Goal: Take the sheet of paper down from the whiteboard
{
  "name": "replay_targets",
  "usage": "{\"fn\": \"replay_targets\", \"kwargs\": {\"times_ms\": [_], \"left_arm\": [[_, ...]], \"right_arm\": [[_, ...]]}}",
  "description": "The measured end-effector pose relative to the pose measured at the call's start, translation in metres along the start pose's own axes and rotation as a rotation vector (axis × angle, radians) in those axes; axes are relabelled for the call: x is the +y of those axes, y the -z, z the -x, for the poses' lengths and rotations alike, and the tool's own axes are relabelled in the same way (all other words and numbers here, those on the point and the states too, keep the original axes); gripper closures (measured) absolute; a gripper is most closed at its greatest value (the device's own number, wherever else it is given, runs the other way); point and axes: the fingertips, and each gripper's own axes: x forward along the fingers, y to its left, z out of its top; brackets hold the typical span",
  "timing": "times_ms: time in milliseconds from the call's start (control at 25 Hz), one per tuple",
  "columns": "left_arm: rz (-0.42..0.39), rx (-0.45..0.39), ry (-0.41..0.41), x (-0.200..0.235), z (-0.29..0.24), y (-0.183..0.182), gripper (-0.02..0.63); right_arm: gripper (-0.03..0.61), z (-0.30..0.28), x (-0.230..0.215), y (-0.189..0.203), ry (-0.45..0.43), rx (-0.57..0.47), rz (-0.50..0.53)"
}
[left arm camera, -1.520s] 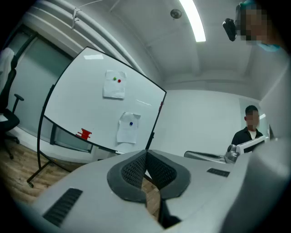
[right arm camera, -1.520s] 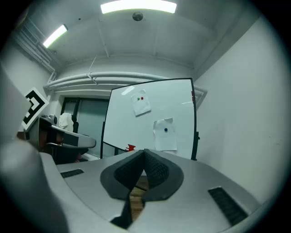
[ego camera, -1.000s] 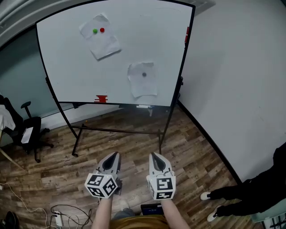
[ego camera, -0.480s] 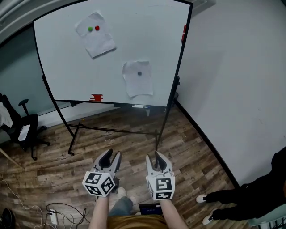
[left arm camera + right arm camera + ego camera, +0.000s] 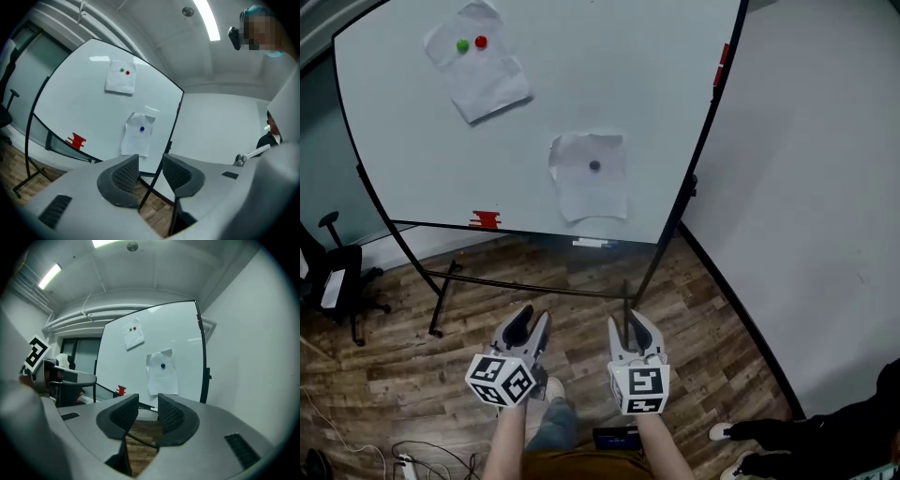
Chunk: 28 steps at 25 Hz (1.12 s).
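Observation:
A whiteboard on a wheeled stand fills the upper head view. A crumpled sheet of paper hangs low on it under one dark magnet. A second sheet sits higher left under a green and a red magnet. Both grippers are held level over the wood floor, well short of the board. My left gripper has its jaws opening, with nothing between them. My right gripper is open and empty too. The lower sheet shows beyond the left gripper, and the same sheet beyond the right gripper.
A red object rests on the board's tray. The stand's dark legs spread over the floor. An office chair stands at the left, cables lie at the bottom left, and a person's legs show by the right wall.
Both grippers went from shut to open. The whiteboard has come nearer and looms larger in the head view, and both hands have moved toward it.

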Motion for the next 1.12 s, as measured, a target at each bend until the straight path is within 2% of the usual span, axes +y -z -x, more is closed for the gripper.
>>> {"fn": "replay_targets", "kwargs": {"times_ms": [320,480,680,1120], "left_arm": [[-0.079,0.060,0.029,0.085,-0.169,-0.055,0.443],[-0.117,0.082,0.054,0.115,-0.225,-0.068,0.446],[-0.111,0.087,0.067,0.135,-0.261,-0.077,0.446],[-0.098,0.081,0.087,0.143,-0.301,-0.090,0.449]], "right_arm": [[0.437,-0.179,-0.045,-0.037,0.050,0.003,-0.001],[0.437,-0.239,-0.058,-0.044,0.086,-0.003,0.002],[0.436,-0.275,-0.066,-0.054,0.106,-0.015,0.007],[0.425,-0.314,-0.071,-0.070,0.098,-0.042,0.039]]}}
